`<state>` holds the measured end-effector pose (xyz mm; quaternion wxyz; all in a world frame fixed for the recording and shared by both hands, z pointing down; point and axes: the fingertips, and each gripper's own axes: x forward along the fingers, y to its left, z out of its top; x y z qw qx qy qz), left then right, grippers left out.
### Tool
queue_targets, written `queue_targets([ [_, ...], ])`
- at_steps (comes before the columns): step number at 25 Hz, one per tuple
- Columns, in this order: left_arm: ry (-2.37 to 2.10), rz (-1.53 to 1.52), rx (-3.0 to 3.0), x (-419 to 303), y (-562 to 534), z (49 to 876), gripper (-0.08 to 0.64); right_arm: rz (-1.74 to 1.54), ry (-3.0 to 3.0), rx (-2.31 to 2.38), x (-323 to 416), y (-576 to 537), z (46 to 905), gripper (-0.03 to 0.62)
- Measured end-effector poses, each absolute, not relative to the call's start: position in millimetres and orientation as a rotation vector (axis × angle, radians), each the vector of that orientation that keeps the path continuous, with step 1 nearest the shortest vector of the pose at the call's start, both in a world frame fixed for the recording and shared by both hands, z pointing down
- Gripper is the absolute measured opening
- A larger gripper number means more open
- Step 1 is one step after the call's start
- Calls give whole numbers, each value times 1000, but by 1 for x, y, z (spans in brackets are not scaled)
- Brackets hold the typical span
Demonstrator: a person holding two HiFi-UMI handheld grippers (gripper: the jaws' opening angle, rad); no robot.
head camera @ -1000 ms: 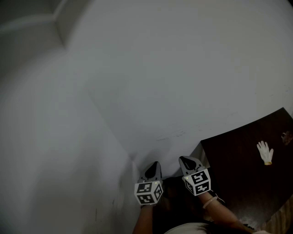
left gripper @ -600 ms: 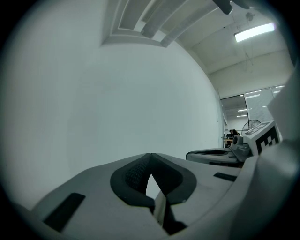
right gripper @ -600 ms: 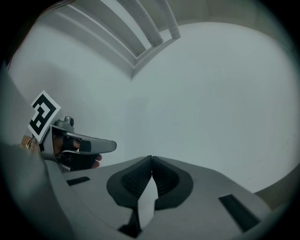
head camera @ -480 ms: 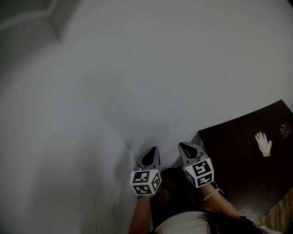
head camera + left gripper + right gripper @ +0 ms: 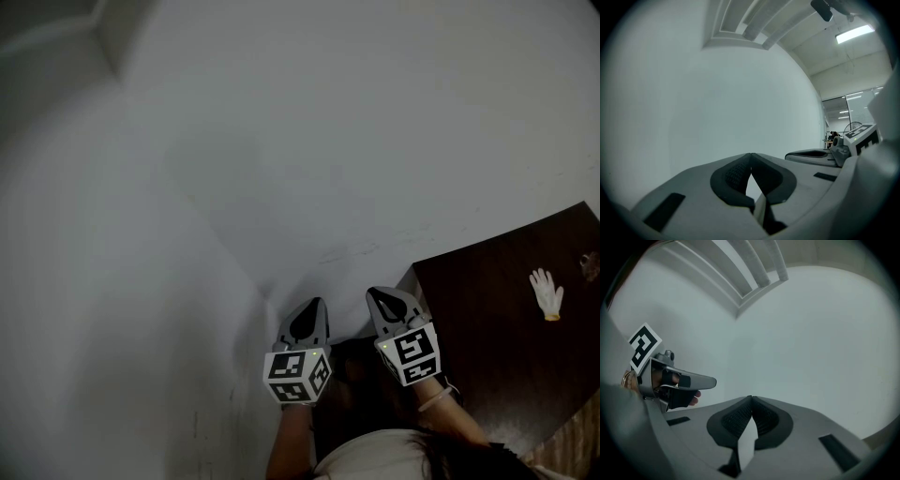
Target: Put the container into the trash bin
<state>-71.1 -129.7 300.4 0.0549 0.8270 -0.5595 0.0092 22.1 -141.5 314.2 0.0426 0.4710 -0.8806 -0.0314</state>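
Observation:
No container or trash bin shows in any view. In the head view both grippers sit side by side at the bottom centre, pointing at a bare white wall (image 5: 375, 141). My left gripper (image 5: 314, 305) is shut, its tips meeting with nothing between them (image 5: 751, 154). My right gripper (image 5: 375, 295) is also shut and empty, its dark pads touching (image 5: 751, 398). Each gripper view catches the other gripper alongside: the right one (image 5: 811, 153) and the left one (image 5: 710, 380).
A dark brown table (image 5: 506, 347) stands at the right, close beside my right gripper, with a white glove (image 5: 545, 293) lying on it. Wooden floor (image 5: 574, 450) shows at the bottom right corner. The wall meets another wall in a corner at the left.
Both grippers have risen a little together, still side by side and shut. The table and glove have shifted slightly in the head view.

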Motion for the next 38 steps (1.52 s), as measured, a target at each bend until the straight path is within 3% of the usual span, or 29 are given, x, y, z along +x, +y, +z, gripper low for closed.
queue_targets([
  [38,-1703,-31,2464,-81,-136,295,20,-89,-2634,1454,28,-148,307,6],
])
